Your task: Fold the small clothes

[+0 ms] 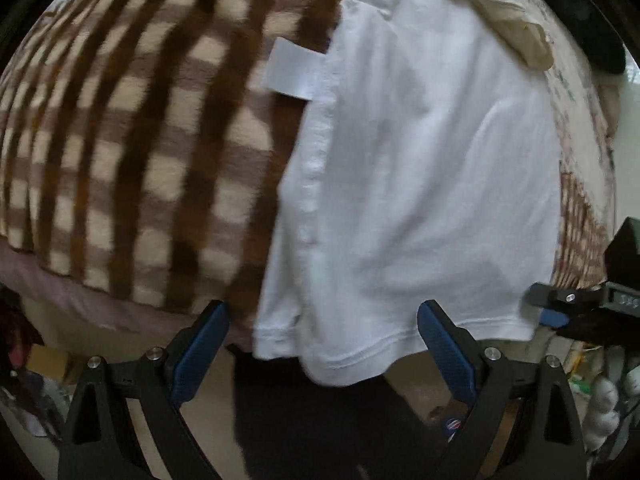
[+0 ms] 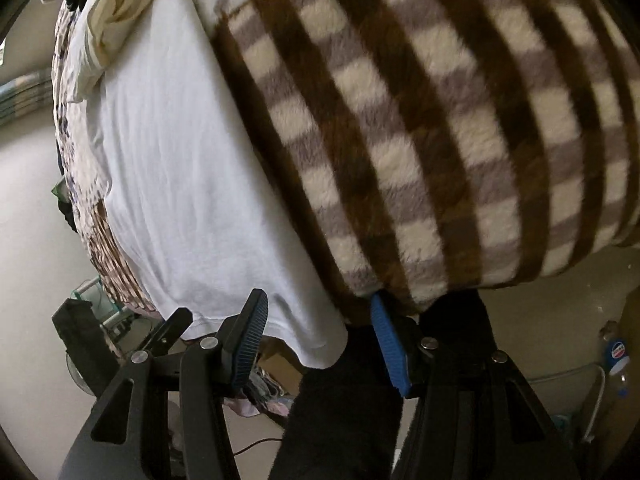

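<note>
A bed is covered by a brown-and-cream checked blanket (image 1: pixel 132 152), which reaches the near edge of the bed. A white garment (image 1: pixel 420 184) is laid flat on the blanket, with its hem draped over the near edge of the bed. A white label (image 1: pixel 294 72) is seen projecting from the garment's side seam onto the blanket. A cream cloth (image 1: pixel 508 12) is bunched at the garment's far end, toward the far edge of the bed.

The left gripper (image 1: pixel 323 354) is held spread wide at the near edge, with the hem between its blue pads but not clamped. The right gripper (image 2: pixel 318 344) is likewise held apart, with the hem corner between its fingers and nothing gripped. A plastic bottle (image 2: pixel 616 356) is seen below the bed.
</note>
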Action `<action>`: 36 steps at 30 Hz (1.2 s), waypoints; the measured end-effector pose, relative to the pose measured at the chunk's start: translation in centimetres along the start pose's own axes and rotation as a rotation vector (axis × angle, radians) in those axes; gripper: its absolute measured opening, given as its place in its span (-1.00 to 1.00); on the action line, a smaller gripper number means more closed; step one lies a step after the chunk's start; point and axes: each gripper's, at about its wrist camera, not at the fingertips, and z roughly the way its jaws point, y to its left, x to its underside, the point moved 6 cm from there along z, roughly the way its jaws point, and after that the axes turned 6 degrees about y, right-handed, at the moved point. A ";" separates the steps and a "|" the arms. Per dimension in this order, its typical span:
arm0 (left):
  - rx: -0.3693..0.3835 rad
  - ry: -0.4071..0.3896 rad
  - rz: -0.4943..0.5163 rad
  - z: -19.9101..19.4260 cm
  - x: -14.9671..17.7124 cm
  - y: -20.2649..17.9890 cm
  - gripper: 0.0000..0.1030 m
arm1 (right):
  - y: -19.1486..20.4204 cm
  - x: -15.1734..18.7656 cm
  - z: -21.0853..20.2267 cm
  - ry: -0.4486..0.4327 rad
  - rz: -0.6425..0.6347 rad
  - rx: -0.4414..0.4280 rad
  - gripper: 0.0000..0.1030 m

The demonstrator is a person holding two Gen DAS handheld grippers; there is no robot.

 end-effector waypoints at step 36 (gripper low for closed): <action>0.509 -0.260 -0.135 -17.9 -17.2 -3.0 -0.92 | 16.1 -7.6 -17.5 -0.263 -0.059 -0.309 -0.86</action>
